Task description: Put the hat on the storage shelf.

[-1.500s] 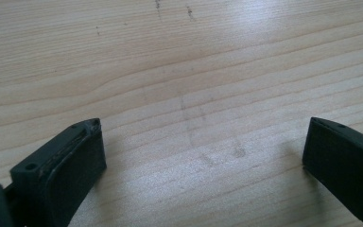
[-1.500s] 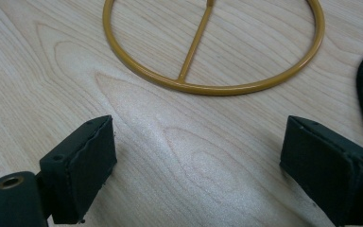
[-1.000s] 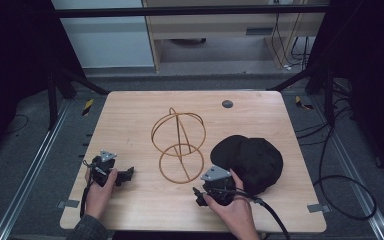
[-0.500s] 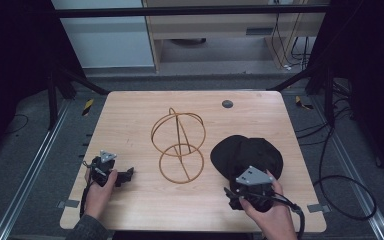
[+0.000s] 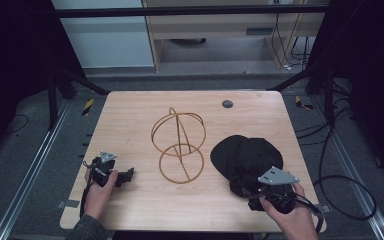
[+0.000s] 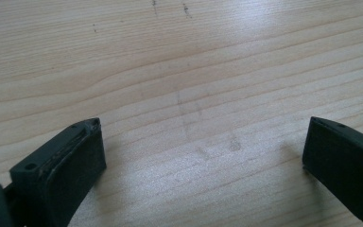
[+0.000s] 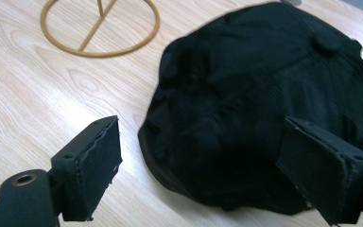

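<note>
A black cap (image 5: 247,157) lies crown up on the right half of the wooden table (image 5: 130,120), and it looms close ahead in the right gripper view as the cap (image 7: 264,104). My right gripper (image 5: 260,197) sits at the cap's near edge, and its open jaws stand wide apart before the cap's near edge in its own view (image 7: 208,165). A golden wire stand (image 5: 179,142), a sphere frame on a ring base, stands at the table's middle. My left gripper (image 5: 125,176) rests near the front left, open over bare wood (image 6: 203,151).
A small dark round disc (image 5: 227,104) lies near the table's far edge. The stand's ring base (image 7: 99,23) lies left of the cap in the right gripper view. Black cables (image 5: 340,195) trail off the table's right side.
My right gripper has swung from the table's front middle to the right, ending at the cap's near edge. The left gripper has stayed put.
</note>
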The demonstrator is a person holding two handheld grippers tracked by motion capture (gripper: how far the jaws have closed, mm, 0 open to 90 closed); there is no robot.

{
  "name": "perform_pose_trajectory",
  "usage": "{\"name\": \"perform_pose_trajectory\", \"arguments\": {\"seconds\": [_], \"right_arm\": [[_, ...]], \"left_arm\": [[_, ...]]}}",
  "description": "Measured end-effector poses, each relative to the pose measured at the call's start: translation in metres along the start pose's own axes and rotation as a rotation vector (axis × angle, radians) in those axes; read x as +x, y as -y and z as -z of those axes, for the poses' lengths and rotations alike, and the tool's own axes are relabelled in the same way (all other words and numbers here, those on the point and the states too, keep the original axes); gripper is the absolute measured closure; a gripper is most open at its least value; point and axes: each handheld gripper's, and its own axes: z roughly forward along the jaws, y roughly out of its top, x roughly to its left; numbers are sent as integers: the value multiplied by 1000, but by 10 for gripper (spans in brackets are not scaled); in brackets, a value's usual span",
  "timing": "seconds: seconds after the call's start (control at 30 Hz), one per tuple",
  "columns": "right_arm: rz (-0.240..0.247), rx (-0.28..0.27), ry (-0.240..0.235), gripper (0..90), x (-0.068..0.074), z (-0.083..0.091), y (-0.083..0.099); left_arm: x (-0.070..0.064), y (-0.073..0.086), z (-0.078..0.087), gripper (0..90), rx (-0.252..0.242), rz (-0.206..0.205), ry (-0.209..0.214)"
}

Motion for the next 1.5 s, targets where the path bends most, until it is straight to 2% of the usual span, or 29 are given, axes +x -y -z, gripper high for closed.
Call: {"name": "perform_pose_trajectory", "arguments": {"seconds": [0.17, 0.27, 0.37, 0.5, 0.67, 0.83, 0.97, 1.1, 1.17, 1.23, 1.5], "right_arm": [[-8, 27, 10, 122, -7, 4, 4], [-19, 58, 28, 97, -17, 8, 5], [-47, 94, 13, 70, -29, 11, 7], [-84, 108, 15, 85, -44, 15, 12], [-102, 124, 16, 117, -58, 12, 15], [-99, 127, -32, 132, -71, 8, -2], [-116, 130, -65, 134, -76, 4, -15], [-114, 152, -98, 182, -78, -8, -35], [-112, 164, -101, 186, -79, -11, -38], [-110, 203, -112, 211, -77, -19, -45], [-129, 256, -120, 272, -80, -30, -52]], "left_arm": [[0, 0, 0, 0, 3, -1, 0], [0, 0, 0, 0, 3, -1, 0], [0, 0, 0, 0, 3, -2, 0], [0, 0, 0, 0, 2, -2, 0], [0, 0, 0, 0, 2, -2, 0], [0, 0, 0, 0, 3, -2, 0], [0, 0, 0, 0, 2, -5, 3], [0, 0, 0, 0, 2, -8, 7], [-1, 0, 0, 0, 2, -8, 8], [-1, 0, 0, 0, 1, -10, 9], [-1, 0, 0, 0, 1, -14, 13]]}}
